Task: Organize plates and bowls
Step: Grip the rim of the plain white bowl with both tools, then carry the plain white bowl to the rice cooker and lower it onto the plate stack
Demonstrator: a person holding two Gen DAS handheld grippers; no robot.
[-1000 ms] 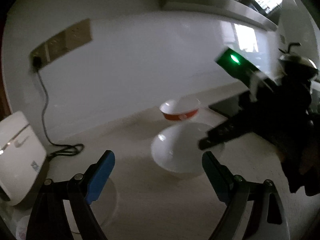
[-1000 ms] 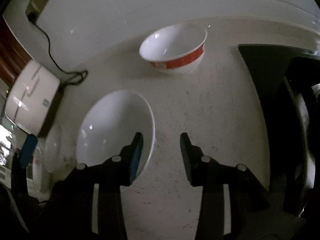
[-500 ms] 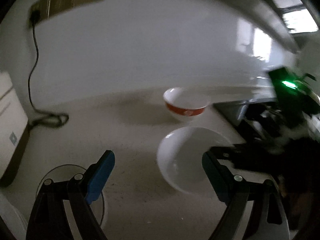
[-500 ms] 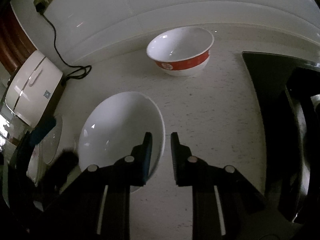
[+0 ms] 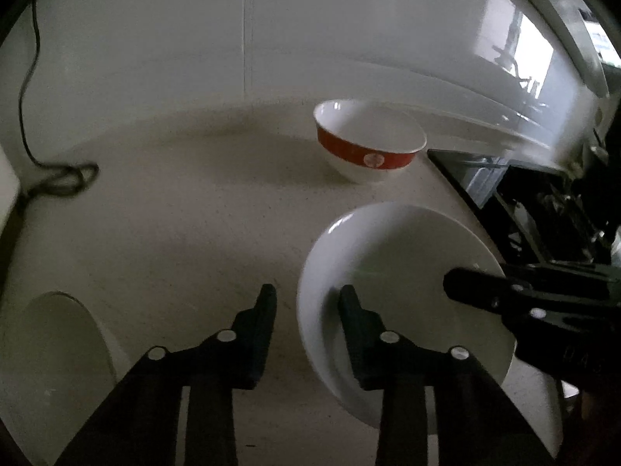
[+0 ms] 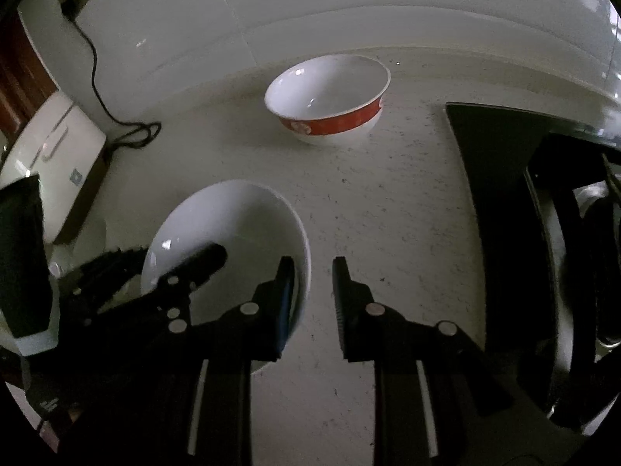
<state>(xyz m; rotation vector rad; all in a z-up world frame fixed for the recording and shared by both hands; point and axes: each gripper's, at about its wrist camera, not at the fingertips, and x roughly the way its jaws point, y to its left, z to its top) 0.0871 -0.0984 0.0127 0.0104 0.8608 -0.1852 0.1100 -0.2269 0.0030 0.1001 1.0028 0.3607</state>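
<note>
The left gripper [image 5: 306, 303] is closing astride the near-left rim of the white bowl [image 5: 392, 272] on the countertop [image 5: 186, 233]; the right gripper [image 6: 312, 275] straddles its opposite rim, jaws opening slightly. Beyond stands the red-banded bowl [image 5: 368, 139].

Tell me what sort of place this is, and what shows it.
Most likely a home kitchen counter. A speckled pale countertop meets a glossy white wall, a black cooktop is set into it at the right, and crockery stands on it: a red-banded bowl and a white bowl.
</note>
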